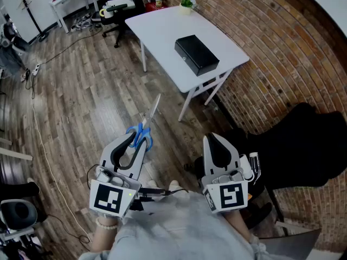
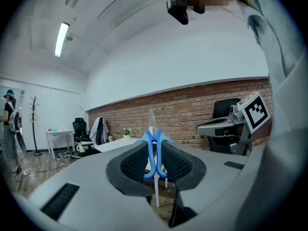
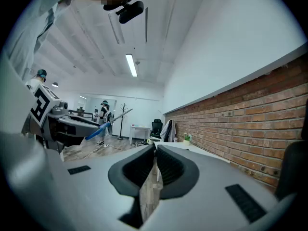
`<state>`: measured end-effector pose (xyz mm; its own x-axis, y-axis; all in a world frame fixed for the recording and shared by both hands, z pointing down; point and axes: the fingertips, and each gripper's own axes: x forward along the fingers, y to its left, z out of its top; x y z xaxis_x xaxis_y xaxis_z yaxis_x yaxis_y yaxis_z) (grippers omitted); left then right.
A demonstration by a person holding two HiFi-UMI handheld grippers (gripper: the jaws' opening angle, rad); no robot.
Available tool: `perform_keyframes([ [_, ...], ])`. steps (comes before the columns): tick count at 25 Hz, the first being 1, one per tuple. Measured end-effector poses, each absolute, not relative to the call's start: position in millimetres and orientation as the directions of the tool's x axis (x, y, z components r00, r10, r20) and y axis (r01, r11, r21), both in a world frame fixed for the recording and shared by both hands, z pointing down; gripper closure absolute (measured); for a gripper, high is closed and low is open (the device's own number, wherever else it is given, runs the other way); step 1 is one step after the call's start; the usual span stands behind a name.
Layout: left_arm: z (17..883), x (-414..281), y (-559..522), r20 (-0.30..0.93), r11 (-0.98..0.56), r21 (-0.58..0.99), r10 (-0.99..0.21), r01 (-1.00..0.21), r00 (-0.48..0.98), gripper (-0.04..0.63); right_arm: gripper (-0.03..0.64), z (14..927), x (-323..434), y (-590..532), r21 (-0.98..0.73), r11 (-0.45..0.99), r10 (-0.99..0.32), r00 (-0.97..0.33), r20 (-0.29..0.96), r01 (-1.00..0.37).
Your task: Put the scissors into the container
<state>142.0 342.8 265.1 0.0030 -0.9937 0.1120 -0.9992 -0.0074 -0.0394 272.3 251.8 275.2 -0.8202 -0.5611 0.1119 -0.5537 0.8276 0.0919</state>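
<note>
No text we can read.
We find no words, numbers or brands; the marker cubes (image 1: 111,198) on the left hand-held gripper (image 1: 138,142) and right hand-held gripper (image 1: 212,141) show only black-and-white square patterns.

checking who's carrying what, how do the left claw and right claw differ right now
The left claw is shut on the blue-handled scissors; the right claw is shut on nothing. The left claw's pads are wedged apart by the scissors; the right claw's pads meet at their tips. Both are grey with black pads.
</note>
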Motion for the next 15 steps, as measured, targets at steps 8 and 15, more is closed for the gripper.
perform_keyframes([
  [8, 265.1, 132.9, 342.3, 0.113, -0.004, -0.039, -0.994, -0.999, 0.0, 0.494, 0.563, 275.7, 261.2, 252.7, 0.097, 0.834, -0.551, -0.826, 0.118, -0.542],
  [15, 265.5, 124.8, 341.8, 0.113, -0.01, -0.027, -0.994, -1.0, 0.007, 0.494, 0.563, 278.0, 252.7, 254.2, 0.098, 0.837, -0.547, -0.826, 0.133, -0.539],
])
